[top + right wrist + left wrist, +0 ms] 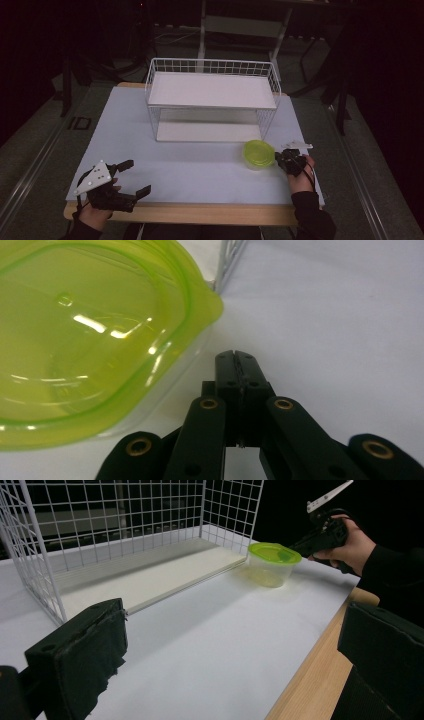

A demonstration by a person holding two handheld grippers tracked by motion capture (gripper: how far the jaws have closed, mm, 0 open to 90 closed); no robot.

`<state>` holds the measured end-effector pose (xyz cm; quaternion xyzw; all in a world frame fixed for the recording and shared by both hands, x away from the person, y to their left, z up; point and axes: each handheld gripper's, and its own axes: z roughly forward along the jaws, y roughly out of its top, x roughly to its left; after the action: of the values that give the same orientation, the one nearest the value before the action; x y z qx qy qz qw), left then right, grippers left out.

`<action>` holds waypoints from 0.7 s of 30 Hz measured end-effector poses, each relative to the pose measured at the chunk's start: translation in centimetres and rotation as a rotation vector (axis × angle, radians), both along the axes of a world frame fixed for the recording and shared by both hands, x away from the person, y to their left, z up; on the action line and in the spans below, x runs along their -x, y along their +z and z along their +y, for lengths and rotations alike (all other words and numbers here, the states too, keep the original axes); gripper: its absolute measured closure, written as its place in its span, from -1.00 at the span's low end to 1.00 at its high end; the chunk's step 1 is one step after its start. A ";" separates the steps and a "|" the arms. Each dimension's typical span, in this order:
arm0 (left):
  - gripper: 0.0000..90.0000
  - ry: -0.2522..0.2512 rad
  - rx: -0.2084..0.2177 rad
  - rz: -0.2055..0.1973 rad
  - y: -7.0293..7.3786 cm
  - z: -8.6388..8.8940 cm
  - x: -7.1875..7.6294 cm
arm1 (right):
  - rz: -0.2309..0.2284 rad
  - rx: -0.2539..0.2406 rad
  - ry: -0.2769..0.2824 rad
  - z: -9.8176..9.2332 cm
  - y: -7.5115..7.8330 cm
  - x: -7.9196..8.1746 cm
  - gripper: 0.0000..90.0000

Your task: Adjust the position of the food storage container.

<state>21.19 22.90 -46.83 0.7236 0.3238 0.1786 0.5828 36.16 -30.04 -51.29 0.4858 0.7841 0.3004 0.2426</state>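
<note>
- Container [258, 153], green-lidded, sat lower right of the high view, just beside the right gripper [280, 157], whose jaws were clenched on nothing.
- Left gripper [131, 180] rested released at lower left.
- Wire rack [212, 97] stood behind; judged best, unclench before grasping the lid's rim squarely.

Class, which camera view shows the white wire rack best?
The high view: the whole wire rack with both shelves. The left gripper view shows its lower shelf and mesh sides; the right gripper view shows a corner wire.
</note>
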 end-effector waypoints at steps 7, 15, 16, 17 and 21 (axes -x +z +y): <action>-0.99 0.001 0.001 0.002 0.0 0.0 0.0 | 0.027 -0.045 0.024 0.7 -0.3 -0.2 1.00; -0.99 0.002 -0.002 0.001 0.0 0.0 0.0 | 0.029 -0.078 0.058 1.9 -0.2 -0.5 1.00; -0.99 0.003 -0.002 0.001 0.0 0.0 0.0 | 0.026 -0.082 0.065 2.1 -0.2 -0.5 1.00; -0.99 0.002 -0.002 0.001 0.0 0.0 0.0 | 0.026 -0.073 0.072 2.4 -0.1 -0.5 1.00; -0.99 0.001 -0.006 0.000 0.0 0.0 0.0 | 0.027 -0.065 0.088 3.4 -0.2 -0.6 1.00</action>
<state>21.18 22.86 -46.84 0.7250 0.3236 0.1798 0.5807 36.81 -26.68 -51.46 0.4624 0.7978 0.3297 0.2025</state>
